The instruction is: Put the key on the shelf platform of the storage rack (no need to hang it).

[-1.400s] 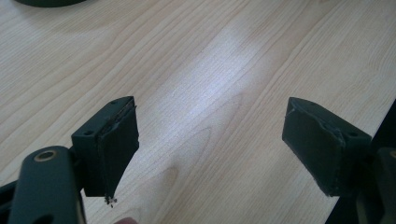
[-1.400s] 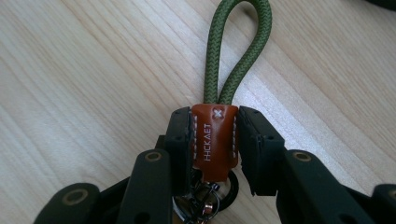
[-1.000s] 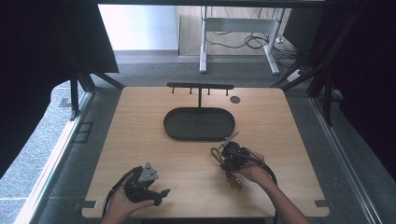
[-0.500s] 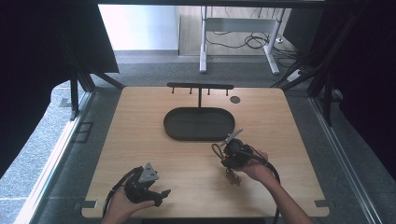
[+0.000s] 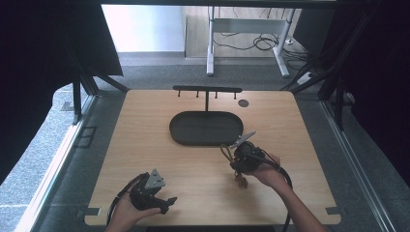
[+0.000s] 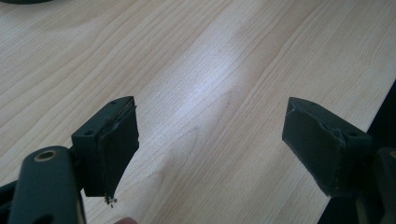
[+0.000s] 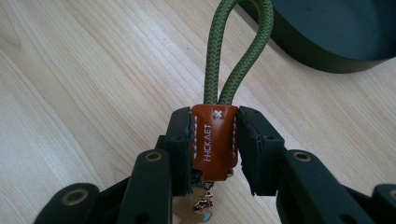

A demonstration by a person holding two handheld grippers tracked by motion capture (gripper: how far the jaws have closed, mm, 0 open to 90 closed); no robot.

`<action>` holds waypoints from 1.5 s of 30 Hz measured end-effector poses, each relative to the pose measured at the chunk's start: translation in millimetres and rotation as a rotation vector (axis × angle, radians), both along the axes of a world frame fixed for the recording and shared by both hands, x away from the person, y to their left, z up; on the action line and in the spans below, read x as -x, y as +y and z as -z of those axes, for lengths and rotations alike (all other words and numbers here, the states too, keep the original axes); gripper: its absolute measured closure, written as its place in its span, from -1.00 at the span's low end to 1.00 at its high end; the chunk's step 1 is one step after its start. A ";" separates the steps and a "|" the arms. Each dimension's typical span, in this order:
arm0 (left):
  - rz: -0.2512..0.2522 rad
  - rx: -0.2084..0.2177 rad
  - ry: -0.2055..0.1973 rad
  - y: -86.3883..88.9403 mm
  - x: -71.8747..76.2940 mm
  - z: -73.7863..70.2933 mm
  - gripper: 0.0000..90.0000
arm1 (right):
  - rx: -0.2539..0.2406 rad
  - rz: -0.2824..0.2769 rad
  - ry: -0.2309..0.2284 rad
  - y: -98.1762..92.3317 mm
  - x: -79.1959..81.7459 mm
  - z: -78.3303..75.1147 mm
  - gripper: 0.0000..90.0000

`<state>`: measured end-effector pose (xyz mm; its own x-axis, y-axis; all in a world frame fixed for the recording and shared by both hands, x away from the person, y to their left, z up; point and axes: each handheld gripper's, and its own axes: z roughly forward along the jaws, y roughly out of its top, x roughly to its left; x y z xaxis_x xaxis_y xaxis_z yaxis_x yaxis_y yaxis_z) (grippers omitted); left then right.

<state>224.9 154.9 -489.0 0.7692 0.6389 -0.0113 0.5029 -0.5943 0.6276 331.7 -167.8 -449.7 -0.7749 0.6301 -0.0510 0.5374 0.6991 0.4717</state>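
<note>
Before you: wood-grain tabletop, dark oval tray at centre, black peg rack just behind it.

Light wooden table, pale grain running lengthwise, rectangular with rounded corners. Near the far edge, centred: dark oval tray lying flat on the surface, shallow rim. Just behind the tray, close to the far edge: black T-shaped hook rack, its post upright and its crossbar parallel to that edge, small pegs hanging beneath. Right of the rack, toward the far right corner: small dark round disc set in the tabletop. Bare wood across the left side and the near middle.
</note>
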 end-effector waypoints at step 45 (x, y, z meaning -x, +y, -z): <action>0.090 -0.064 0.034 -27.6 4.7 11.9 -0.58 | 0.028 0.002 -0.057 -1.5 1.5 -14.1 0.48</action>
<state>220.2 127.3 -500.9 0.8233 0.5675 0.0001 0.4661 -0.6763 0.5705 330.3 -169.2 -435.6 -0.7691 0.6290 -0.1131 0.5112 0.7117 0.4818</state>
